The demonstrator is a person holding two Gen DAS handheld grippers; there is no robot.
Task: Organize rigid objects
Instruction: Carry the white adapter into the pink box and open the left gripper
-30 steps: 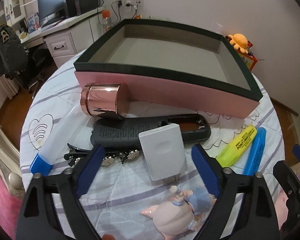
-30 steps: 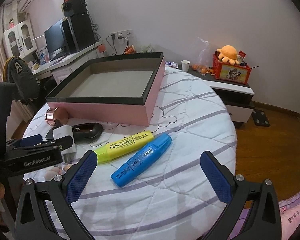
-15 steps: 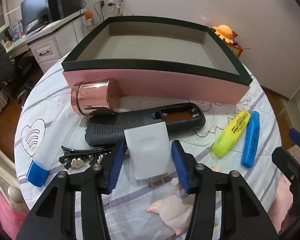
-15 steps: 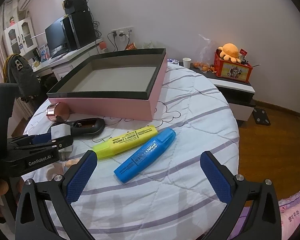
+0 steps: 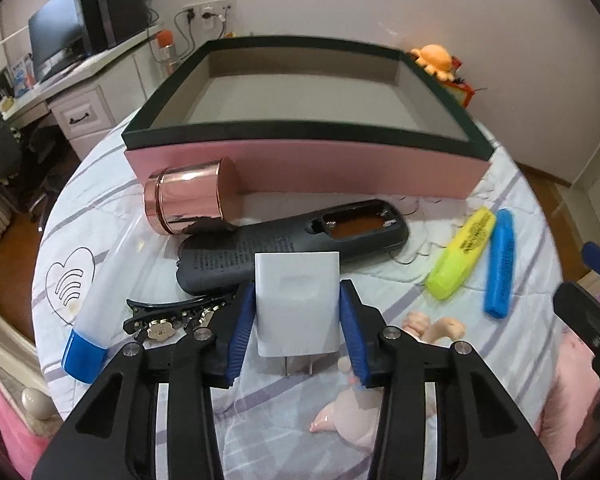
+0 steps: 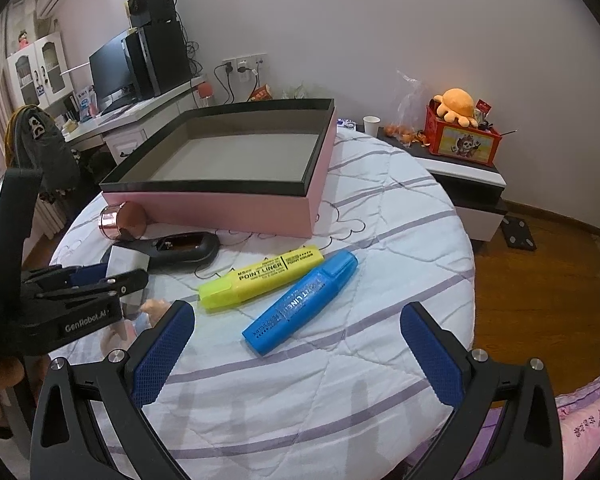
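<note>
The left claw point(image 5: 296, 328) has just been closing and now grips the white charger point(image 5: 296, 304); next, lift it into the pink box point(image 5: 308, 168). The right claw point(image 6: 296, 356) hangs released.

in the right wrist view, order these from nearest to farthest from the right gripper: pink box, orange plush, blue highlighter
From the right gripper:
1. blue highlighter, on the cloth just ahead of the open jaws
2. pink box, further back, to the left
3. orange plush, off the table on the right, by the wall
</note>
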